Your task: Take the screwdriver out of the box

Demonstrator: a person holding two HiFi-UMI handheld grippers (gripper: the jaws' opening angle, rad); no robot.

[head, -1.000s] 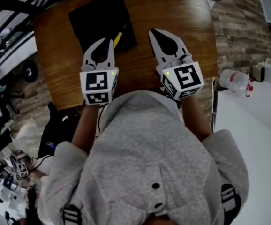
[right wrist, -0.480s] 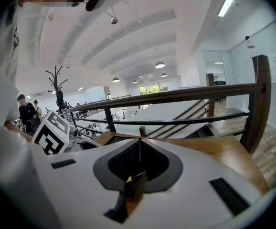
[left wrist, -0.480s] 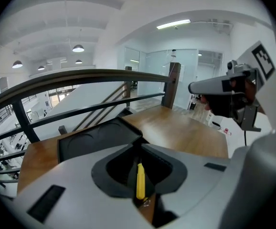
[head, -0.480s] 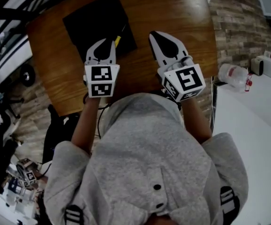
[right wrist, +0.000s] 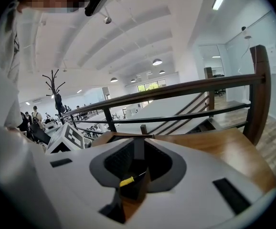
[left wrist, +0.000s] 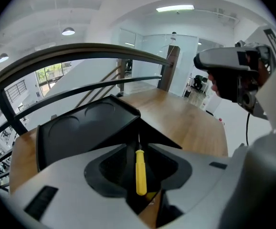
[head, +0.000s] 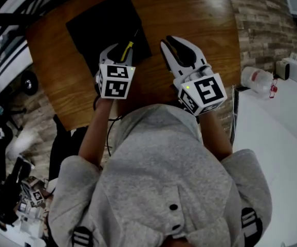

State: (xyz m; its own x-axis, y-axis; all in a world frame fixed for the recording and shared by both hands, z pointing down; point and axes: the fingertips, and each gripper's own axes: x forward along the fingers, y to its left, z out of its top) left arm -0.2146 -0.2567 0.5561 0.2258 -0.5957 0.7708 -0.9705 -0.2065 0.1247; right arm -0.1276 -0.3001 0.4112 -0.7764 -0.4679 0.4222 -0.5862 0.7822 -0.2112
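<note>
A black box (head: 99,27) lies at the far left of the wooden table (head: 189,9). The yellow-handled screwdriver (head: 129,47) rests at the box's near right corner. My left gripper (head: 118,49) tilts down over it. Its jaws have just been opening and stand open, with the handle (left wrist: 141,173) between them, untouched by the pads. In the left gripper view the box (left wrist: 80,128) fills the space behind the left gripper (left wrist: 139,137). My right gripper (head: 170,40) hovers to the right, shut and empty. In the right gripper view the right gripper (right wrist: 138,144) frames the screwdriver (right wrist: 126,181).
A dark railing (left wrist: 80,56) runs behind the table. A plastic bottle (head: 256,81) stands on the brick floor at the right, beside a white surface (head: 287,138). A dark bag (head: 66,138) sits below the table's near left edge.
My left gripper has sunk toward the box corner and tipped downward, and its jaws have parted around the screwdriver handle. The right gripper has shifted only slightly.
</note>
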